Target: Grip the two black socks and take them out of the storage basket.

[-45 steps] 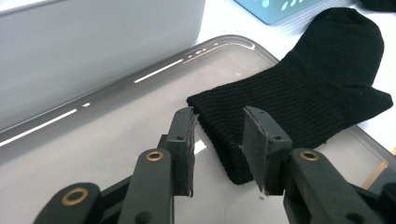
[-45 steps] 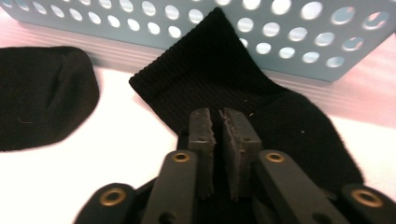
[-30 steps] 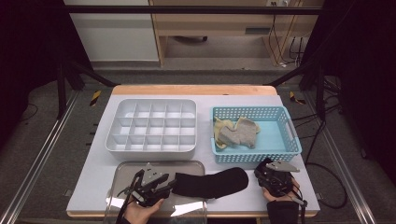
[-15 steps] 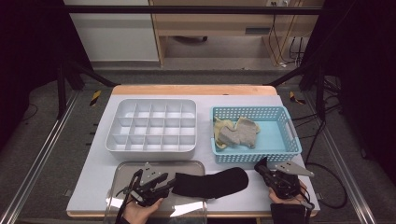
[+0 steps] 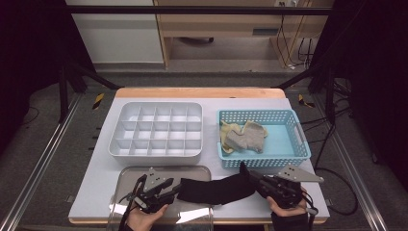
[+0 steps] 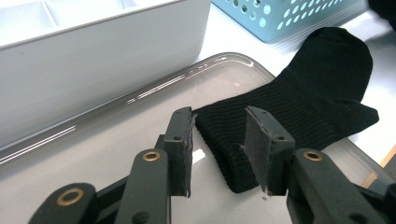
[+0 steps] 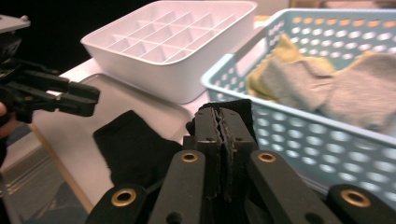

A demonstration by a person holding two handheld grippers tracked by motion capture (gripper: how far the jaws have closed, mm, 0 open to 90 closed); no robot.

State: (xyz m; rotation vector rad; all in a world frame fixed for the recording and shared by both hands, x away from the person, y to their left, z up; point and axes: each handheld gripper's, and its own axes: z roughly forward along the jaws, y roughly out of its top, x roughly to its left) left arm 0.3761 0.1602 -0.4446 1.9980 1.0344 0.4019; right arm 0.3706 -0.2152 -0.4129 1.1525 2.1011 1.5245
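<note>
Right gripper point(image 5: 246, 174) is clamped shut on one end of the black sock point(image 5: 216, 188), its jaws having just been closing. Left gripper point(image 5: 179, 189) is held half open, the sock's other end lying unpinched between its pads over the clear tray point(image 5: 126, 174).

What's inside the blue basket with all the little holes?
Inside the light blue perforated plastic basket lie crumpled socks: a grey fabric sock on top of a yellowish fabric sock. The floor to their right is bare. Whatever lies beneath the socks is covered.
</note>
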